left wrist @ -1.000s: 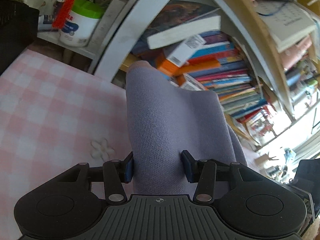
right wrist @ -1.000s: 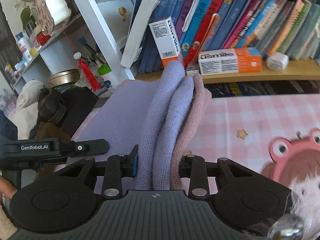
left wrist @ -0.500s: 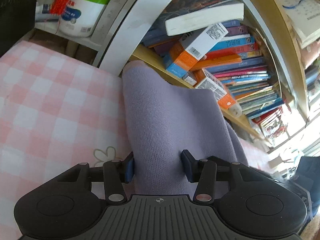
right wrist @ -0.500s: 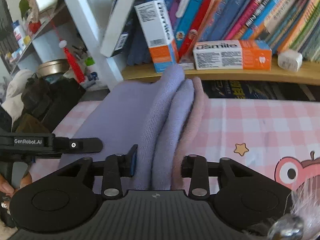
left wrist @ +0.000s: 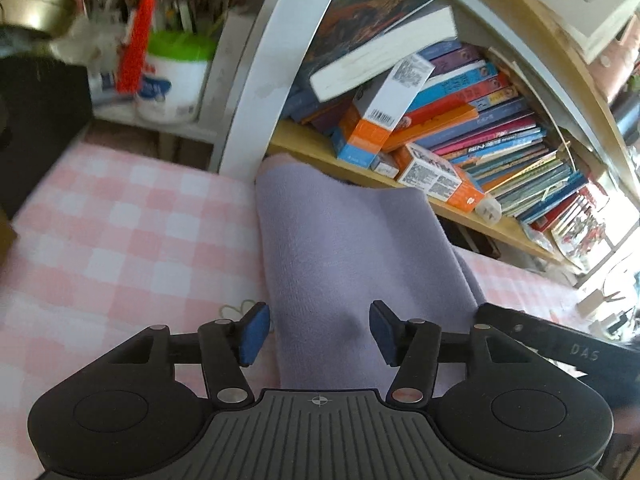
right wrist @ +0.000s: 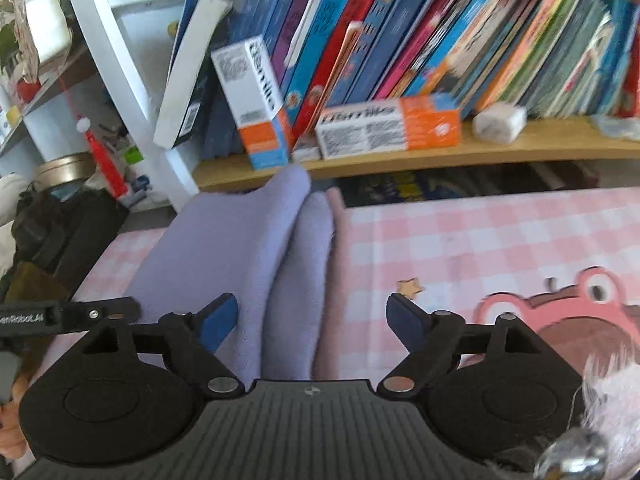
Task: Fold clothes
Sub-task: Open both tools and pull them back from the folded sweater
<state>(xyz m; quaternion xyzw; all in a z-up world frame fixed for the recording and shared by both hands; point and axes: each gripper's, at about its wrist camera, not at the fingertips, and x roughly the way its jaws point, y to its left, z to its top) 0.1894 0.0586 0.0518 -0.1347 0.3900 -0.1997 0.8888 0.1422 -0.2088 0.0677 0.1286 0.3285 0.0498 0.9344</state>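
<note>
Left wrist view: checked pink tablecloth (left wrist: 120, 236) fills the left half, white tub with a green lid (left wrist: 172, 80) sits upper left on the shelf. Purple sweater (left wrist: 344, 248) lies mid-frame, running from the gripper up toward the bookshelf (left wrist: 460, 120) in the upper right. Left gripper (left wrist: 318, 334) has its fingers spread apart, sweater passing between the blue pads (left wrist: 254, 332) with a gap on each side, so released, not pinching.

Right wrist view: the other tool's black body (right wrist: 68, 314) pokes in at the lower left. Sweater (right wrist: 256, 260) sits centre-left, stacked in several layers: two purple rolls and a pinkish edge on the right side. Right gripper (right wrist: 312, 320) is also wide open, its pads clear of the cloth, nothing grasped. Star print (right wrist: 410, 286) and pink frog picture (right wrist: 560, 312) on the tablecloth to the right.

Progress, judging from the layers: at least one fold is already in the sweater, and it rests on the table as a narrow layered bundle with both tools let go. Whether this fold ends the job or more folding or smoothing remains, the pictures don't settle; the near end of the sweater is hidden under the grippers.
</note>
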